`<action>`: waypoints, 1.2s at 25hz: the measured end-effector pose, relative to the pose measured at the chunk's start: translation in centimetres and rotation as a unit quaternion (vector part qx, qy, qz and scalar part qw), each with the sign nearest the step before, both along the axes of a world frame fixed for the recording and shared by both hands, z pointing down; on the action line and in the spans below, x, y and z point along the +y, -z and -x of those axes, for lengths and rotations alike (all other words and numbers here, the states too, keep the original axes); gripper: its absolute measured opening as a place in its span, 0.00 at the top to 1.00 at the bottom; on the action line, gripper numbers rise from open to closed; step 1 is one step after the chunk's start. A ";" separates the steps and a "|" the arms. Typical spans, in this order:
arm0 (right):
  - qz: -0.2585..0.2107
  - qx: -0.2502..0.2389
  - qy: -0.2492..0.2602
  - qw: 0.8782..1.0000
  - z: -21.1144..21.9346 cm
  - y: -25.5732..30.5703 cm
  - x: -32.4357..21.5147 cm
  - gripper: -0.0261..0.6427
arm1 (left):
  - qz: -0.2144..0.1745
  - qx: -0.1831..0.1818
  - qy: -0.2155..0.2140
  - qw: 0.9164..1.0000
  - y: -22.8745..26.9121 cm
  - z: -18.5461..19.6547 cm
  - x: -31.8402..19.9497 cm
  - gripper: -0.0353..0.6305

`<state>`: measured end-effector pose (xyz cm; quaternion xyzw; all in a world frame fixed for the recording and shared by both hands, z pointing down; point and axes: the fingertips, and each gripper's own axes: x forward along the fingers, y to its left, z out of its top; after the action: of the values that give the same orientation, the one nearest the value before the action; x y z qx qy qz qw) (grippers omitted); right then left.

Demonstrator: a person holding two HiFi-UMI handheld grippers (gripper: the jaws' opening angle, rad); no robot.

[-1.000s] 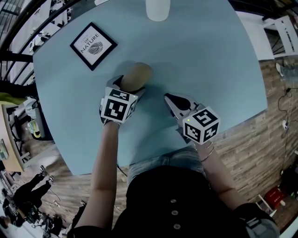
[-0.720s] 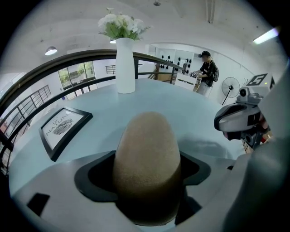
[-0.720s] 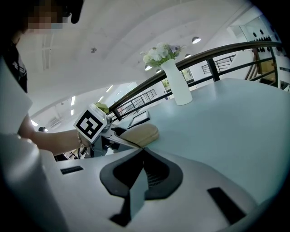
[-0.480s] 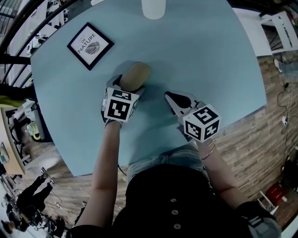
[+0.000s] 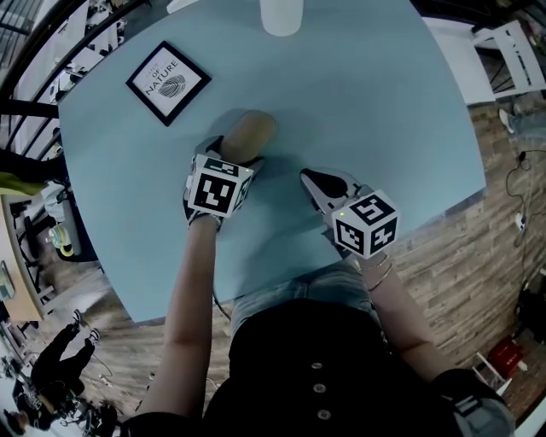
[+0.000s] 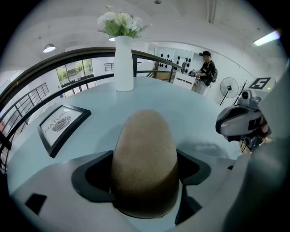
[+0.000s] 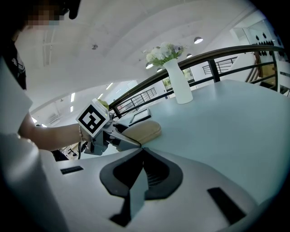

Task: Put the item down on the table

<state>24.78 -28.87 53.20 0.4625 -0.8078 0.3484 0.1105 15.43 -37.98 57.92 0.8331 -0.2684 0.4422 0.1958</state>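
A tan, oblong, rounded item [image 5: 249, 135] is held low over the light blue table [image 5: 384, 111], and my left gripper [image 5: 237, 155] is shut on its near end. In the left gripper view the item [image 6: 145, 158] fills the gap, with a dark jaw pad pressed on each side. From the right gripper view the item [image 7: 145, 130] lies flat, close to the tabletop; I cannot tell whether it touches. My right gripper [image 5: 312, 182] hovers just right of it, shut and holding nothing, its jaws meeting at a point [image 7: 141, 149].
A black-framed print [image 5: 168, 81] lies at the table's far left. A white vase [image 5: 281, 15] with white flowers [image 6: 120, 23] stands at the far edge. A dark railing [image 6: 54, 61] curves behind the table. A person [image 6: 207, 72] stands far off.
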 end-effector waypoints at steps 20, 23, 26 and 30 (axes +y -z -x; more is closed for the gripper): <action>-0.072 0.016 0.005 0.997 0.7 6.2 0.4 0.95 | -0.076 0.103 0.002 0.992 9.9 0.3 2.3 0.33; -0.082 0.014 0.015 0.996 1.5 6.9 0.7 0.95 | -0.084 0.114 0.009 0.990 11.0 0.5 3.1 0.33; -0.090 0.018 0.028 0.995 2.6 7.7 0.7 0.95 | -0.088 0.128 0.016 0.988 12.2 1.1 3.8 0.33; -0.099 0.025 0.042 0.994 3.6 9.0 0.3 0.95 | -0.096 0.153 0.020 0.983 14.1 1.9 4.5 0.33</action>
<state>21.14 -28.53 44.21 0.4449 -0.8541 0.2504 0.0991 13.56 -33.46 43.83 0.9004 -0.2928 0.2776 0.1626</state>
